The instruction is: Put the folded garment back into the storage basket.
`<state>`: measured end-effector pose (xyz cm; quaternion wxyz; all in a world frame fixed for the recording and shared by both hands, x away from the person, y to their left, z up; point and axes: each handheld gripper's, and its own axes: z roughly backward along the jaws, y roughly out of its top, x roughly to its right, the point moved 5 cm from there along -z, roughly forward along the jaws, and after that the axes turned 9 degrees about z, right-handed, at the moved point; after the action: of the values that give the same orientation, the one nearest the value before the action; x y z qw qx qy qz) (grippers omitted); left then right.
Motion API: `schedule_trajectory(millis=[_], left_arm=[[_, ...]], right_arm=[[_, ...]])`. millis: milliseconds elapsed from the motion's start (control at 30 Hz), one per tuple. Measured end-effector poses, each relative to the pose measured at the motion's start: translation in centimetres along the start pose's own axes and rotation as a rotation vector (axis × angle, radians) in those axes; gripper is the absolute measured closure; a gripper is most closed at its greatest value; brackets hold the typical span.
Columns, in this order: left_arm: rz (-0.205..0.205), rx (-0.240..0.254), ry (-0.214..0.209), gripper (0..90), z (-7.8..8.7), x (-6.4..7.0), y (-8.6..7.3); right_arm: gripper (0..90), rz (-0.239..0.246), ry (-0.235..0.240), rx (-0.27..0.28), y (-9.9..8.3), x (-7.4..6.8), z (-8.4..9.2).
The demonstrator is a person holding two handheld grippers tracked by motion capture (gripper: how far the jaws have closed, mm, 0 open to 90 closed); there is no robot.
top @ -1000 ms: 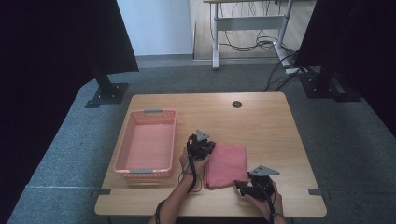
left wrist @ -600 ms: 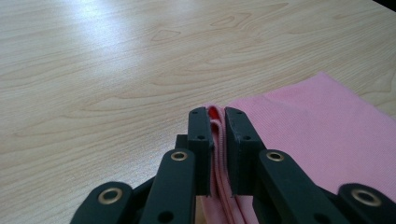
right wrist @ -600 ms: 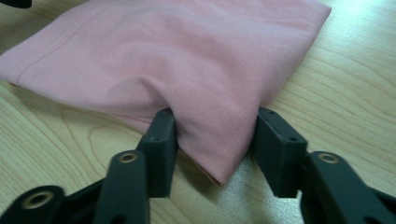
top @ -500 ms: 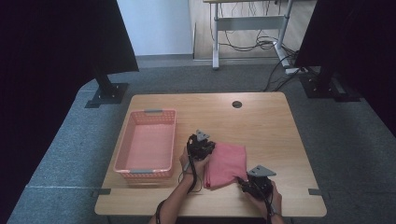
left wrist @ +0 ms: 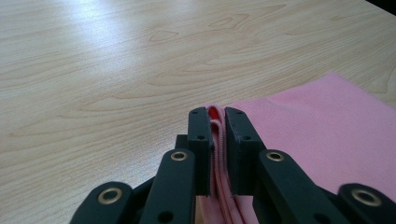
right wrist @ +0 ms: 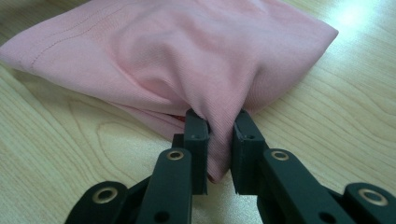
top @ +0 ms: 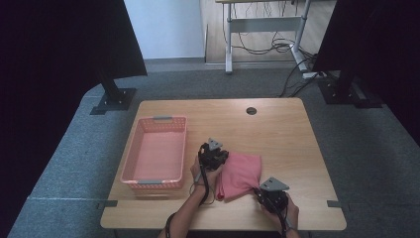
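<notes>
A folded pink cloth (top: 241,173) lies on the wooden table (top: 277,129), right of the basket. My left gripper (top: 223,159) is shut on the cloth's left edge; in the left gripper view its jaws pinch several pink layers (left wrist: 218,135). My right gripper (top: 258,191) sits at the cloth's near right corner. Its jaws have just been closing and now pinch a bunched fold of the cloth (right wrist: 219,140). The rest of the cloth (right wrist: 177,51) spreads out beyond those jaws, flat on the table.
A pink plastic basket (top: 131,163) with grey handles stands on the table's left part. A small round hole (top: 251,110) marks the far side of the tabletop. Black stands and cables sit on the floor beyond the table.
My right gripper has crept slightly toward the cloth's near corner. The left gripper and the cloth have stayed where they were.
</notes>
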<state>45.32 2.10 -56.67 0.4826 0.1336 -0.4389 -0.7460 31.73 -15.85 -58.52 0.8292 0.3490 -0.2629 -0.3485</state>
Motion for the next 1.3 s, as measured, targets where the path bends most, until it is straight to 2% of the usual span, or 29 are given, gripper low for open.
schedule_trajectory(millis=[767, 1300], left_arm=[[0.005, 0.008, 0.003, 81.0, 0.09, 0.13, 0.14], [-0.001, 0.035, -0.011, 81.0, 0.89, 0.59, 0.88]], right_arm=[[81.8, 0.011, -0.019, 0.029, 0.24, -0.34, 0.38], [81.9, 0.006, -0.043, 0.082, 0.73, -0.55, 0.99]])
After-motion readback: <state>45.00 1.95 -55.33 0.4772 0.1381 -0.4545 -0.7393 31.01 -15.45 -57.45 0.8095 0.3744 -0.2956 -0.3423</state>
